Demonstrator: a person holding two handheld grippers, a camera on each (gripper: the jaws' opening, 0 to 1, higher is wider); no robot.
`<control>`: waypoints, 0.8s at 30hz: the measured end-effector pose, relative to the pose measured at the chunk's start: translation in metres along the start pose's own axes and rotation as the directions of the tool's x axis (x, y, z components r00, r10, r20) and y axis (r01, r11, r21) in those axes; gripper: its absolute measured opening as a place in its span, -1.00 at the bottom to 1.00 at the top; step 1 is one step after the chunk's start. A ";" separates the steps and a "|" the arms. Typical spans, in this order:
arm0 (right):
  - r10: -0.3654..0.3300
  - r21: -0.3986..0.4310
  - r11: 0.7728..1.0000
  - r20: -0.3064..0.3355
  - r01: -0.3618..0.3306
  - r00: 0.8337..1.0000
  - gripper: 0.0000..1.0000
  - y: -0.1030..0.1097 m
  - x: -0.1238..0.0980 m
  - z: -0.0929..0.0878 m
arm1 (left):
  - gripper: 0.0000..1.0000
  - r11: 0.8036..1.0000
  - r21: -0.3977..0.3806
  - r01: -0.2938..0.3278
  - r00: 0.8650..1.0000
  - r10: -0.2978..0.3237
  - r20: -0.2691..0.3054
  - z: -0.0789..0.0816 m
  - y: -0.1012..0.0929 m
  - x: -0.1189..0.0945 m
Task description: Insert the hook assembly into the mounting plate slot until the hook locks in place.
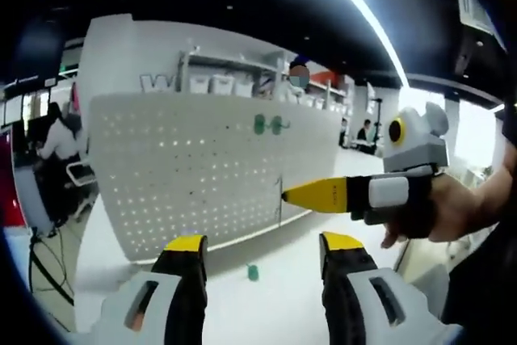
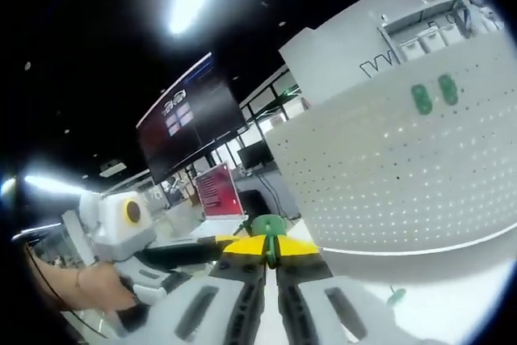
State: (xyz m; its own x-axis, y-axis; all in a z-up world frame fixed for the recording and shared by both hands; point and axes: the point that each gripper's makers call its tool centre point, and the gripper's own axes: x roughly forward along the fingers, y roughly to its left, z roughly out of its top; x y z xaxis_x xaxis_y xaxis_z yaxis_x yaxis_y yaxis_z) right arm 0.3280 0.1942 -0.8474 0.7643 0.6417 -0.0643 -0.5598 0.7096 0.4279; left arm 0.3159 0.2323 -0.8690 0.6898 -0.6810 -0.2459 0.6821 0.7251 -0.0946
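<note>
The white table (image 1: pixel 283 296) spreads wide under both grippers, with open surface in front of the white perforated mounting plate (image 1: pixel 202 167), which stands upright on it and curves across the left gripper view; its lower edge meets the table along a clear line, and its right end stops short of the bright aisle behind. Two green pieces (image 1: pixel 269 124) sit side by side high on the plate's face, well above the bare holes below. In the left gripper view the left gripper (image 1: pixel 262 248) hangs released, jaws spread apart over the table with nothing between them. The right gripper (image 1: pixel 284 195) reaches in from the right, its yellow tips at the plate's face, clenched on a thin dark hook (image 1: pixel 279 199). In the right gripper view its jaws press together around a green hook assembly (image 2: pixel 266 228). A small green piece (image 1: pixel 253 271) lies alone on the table near the plate's base.
</note>
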 end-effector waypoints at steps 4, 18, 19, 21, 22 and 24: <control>-0.034 0.013 0.999 0.013 0.033 0.999 -1.00 -0.013 -0.001 0.005 | 0.57 1.000 -0.025 0.005 1.000 -0.004 0.024 0.002 0.002 -0.003; -0.126 -0.044 0.991 0.068 0.130 0.990 -1.00 -0.047 -0.006 0.026 | 1.00 1.000 -0.026 -0.014 1.000 0.015 0.015 -0.006 0.001 -0.011; -0.134 -0.053 0.989 0.072 0.137 0.988 -1.00 -0.049 -0.006 0.027 | 1.00 1.000 -0.024 -0.013 1.000 0.014 0.018 -0.005 0.001 -0.011; -0.142 -0.055 0.988 0.076 0.146 0.987 -1.00 -0.053 -0.005 0.029 | 1.00 1.000 -0.026 -0.012 1.000 0.012 0.018 -0.005 0.000 -0.011; -0.148 -0.057 0.987 0.083 0.153 0.986 -1.00 -0.055 -0.005 0.031 | 1.00 1.000 -0.026 -0.011 1.000 0.012 0.018 -0.005 0.000 -0.011; -0.161 -0.067 0.984 0.095 0.168 0.982 -1.00 -0.060 -0.005 0.035 | 1.00 0.999 -0.030 -0.015 1.000 0.015 0.019 -0.005 0.001 -0.011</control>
State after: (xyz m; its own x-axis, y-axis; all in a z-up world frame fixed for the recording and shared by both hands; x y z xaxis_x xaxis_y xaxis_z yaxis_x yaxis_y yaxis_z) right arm 0.3686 0.1380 -0.8413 0.8714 0.4883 -0.0465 -0.4438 0.8252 0.3493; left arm 0.3079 0.2405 -0.8708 0.7046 -0.6717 -0.2288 0.6644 0.7377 -0.1197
